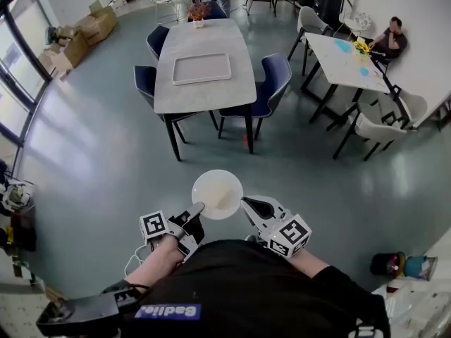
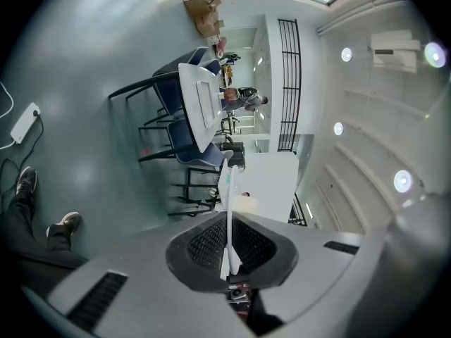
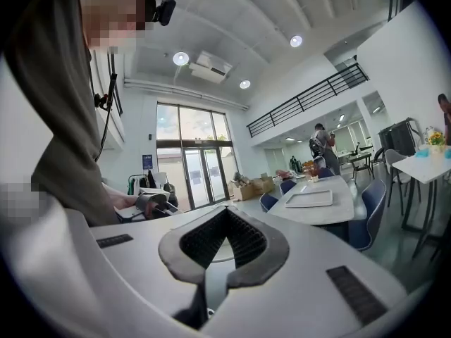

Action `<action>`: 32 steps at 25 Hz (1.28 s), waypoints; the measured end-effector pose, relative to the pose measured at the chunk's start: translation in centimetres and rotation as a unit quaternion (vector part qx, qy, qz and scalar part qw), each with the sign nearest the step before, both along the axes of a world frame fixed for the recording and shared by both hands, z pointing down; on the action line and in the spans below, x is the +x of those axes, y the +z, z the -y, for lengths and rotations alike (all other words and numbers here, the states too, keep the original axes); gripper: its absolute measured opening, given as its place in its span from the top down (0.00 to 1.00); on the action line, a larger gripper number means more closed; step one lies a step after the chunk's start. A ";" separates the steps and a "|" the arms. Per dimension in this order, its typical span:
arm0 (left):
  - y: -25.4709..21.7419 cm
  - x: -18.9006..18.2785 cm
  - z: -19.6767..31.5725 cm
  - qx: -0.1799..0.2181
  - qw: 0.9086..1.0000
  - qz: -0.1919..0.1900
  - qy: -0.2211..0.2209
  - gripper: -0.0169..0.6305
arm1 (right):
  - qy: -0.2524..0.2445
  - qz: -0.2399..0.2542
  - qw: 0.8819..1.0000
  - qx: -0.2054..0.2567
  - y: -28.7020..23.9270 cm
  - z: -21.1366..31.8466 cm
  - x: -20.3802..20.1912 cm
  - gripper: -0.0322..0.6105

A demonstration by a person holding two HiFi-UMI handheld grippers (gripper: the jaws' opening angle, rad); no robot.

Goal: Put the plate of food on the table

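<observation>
A round white plate hangs at waist height over the grey floor; what lies on it I cannot make out. My left gripper is shut on its left rim. In the left gripper view the plate stands edge-on between the dark pads of that gripper. My right gripper is shut with nothing between its jaws, its tip right beside the plate's right rim. The grey dining table stands ahead, a pale rectangular tray on it. The right gripper view shows my right gripper, that table and the tray.
Blue chairs ring the table. A second table with white chairs stands at the right, a person seated behind it. Cardboard boxes sit far left. A power strip with its cable lies on the floor.
</observation>
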State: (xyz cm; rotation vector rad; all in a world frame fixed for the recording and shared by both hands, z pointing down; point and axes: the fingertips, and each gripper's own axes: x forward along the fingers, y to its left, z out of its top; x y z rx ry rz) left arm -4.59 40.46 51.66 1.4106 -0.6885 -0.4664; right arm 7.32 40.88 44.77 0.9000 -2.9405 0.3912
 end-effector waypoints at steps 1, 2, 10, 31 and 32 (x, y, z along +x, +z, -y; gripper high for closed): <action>0.1 0.1 0.0 0.000 1.000 0.000 -0.001 0.95 | -0.001 0.002 1.000 0.001 0.1 0.0 0.1 0.93; 0.1 0.2 0.0 0.000 1.000 0.001 -0.002 0.95 | -0.001 0.003 1.000 0.001 0.2 0.0 0.2 0.93; 0.2 0.9 0.2 -0.002 1.000 -0.002 -0.017 0.95 | -0.002 0.005 1.000 0.000 0.5 0.3 1.7 0.93; 1.1 5.2 1.9 -0.004 0.997 0.001 -0.082 0.95 | -0.011 -0.002 1.000 -0.018 2.5 3.5 8.5 0.93; 1.1 5.3 2.1 -0.005 0.997 0.002 -0.083 0.95 | -0.013 -0.002 1.000 -0.020 2.6 3.7 8.6 0.93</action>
